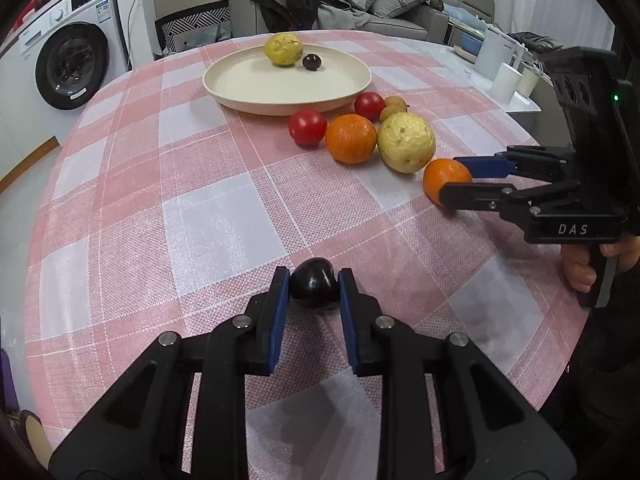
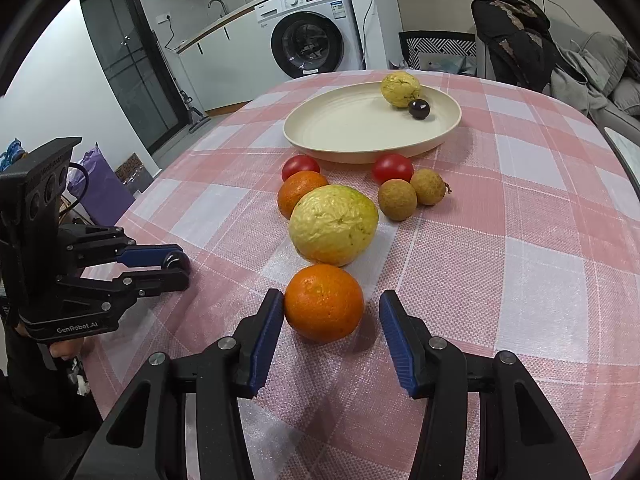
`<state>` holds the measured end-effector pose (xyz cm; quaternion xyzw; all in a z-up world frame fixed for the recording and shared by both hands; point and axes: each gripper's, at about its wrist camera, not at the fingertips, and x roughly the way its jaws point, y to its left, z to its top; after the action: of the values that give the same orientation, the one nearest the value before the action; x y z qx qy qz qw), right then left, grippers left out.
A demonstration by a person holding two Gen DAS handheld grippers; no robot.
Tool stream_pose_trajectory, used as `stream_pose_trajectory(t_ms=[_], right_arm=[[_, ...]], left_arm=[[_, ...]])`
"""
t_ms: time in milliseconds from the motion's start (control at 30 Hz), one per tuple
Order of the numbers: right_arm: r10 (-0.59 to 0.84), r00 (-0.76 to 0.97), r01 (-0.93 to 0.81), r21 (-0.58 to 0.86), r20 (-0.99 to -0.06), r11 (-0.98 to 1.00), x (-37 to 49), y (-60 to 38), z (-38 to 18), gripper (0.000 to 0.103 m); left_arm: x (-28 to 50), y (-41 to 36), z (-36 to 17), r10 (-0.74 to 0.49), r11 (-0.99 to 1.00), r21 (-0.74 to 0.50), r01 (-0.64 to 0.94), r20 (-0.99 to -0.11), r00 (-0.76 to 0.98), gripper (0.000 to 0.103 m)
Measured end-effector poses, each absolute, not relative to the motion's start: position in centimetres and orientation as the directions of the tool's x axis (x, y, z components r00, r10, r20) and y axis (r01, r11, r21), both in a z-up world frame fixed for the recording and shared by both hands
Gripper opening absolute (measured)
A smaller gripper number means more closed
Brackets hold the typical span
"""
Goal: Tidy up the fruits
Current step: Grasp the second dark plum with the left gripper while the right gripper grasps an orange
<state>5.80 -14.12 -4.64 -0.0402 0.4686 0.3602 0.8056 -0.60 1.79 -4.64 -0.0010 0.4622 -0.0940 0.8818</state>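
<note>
My left gripper (image 1: pixel 314 282) is shut on a dark plum (image 1: pixel 313 283) just above the tablecloth; it also shows in the right wrist view (image 2: pixel 176 266). My right gripper (image 2: pixel 331 306) is open around an orange (image 2: pixel 324 302), its left pad touching it; in the left wrist view the right gripper (image 1: pixel 454 178) straddles that orange (image 1: pixel 446 180). The cream plate (image 2: pixel 344 132) holds a yellow guava (image 2: pixel 401 89) and a dark plum (image 2: pixel 419 109). Another guava (image 2: pixel 333 224), a second orange (image 2: pixel 298 196), two tomatoes (image 2: pixel 392 168) and two longans (image 2: pixel 397 199) lie in front of the plate.
The round table has a pink-and-white checked cloth (image 2: pixel 520 240). A washing machine (image 2: pixel 308 40) stands beyond the table, a chair with a dark jacket (image 2: pixel 508 28) at its far side, a sofa (image 1: pixel 380 4) behind. White containers (image 1: pixel 506 80) sit on a side surface.
</note>
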Motion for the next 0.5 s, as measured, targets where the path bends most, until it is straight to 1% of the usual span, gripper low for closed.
stream_pose_trajectory(t_ms=[300, 367, 400, 433, 500], right_arm=[[0.529, 0.311, -0.624, 0.251, -0.789, 0.740, 5.5, -13.7, -4.7, 0.051], [0.507, 0.324, -0.644, 0.206, -0.799, 0.736, 5.1, -13.3, -4.7, 0.049], [0.500, 0.329, -0.651, 0.191, -0.801, 0.735, 4.9, -13.2, -4.7, 0.044], [0.500, 0.328, -0.656, 0.188, -0.801, 0.731, 4.8, -13.1, -4.7, 0.042], [0.500, 0.328, -0.661, 0.183, -0.802, 0.727, 4.7, -13.0, -4.6, 0.041]], left_arm=[[-0.6, 2.2, -3.9, -0.157, 0.987, -0.097, 0.132, -0.791, 0.591, 0.022], [-0.5, 2.4, -3.8, -0.147, 0.989, -0.096, 0.116, -0.787, 0.600, 0.022], [-0.5, 2.5, -3.7, -0.143, 0.989, -0.096, 0.110, -0.784, 0.604, 0.022], [-0.5, 2.5, -3.7, -0.140, 0.990, -0.096, 0.104, -0.782, 0.608, 0.022], [-0.4, 2.7, -3.6, -0.136, 0.991, -0.097, 0.097, -0.779, 0.612, 0.022]])
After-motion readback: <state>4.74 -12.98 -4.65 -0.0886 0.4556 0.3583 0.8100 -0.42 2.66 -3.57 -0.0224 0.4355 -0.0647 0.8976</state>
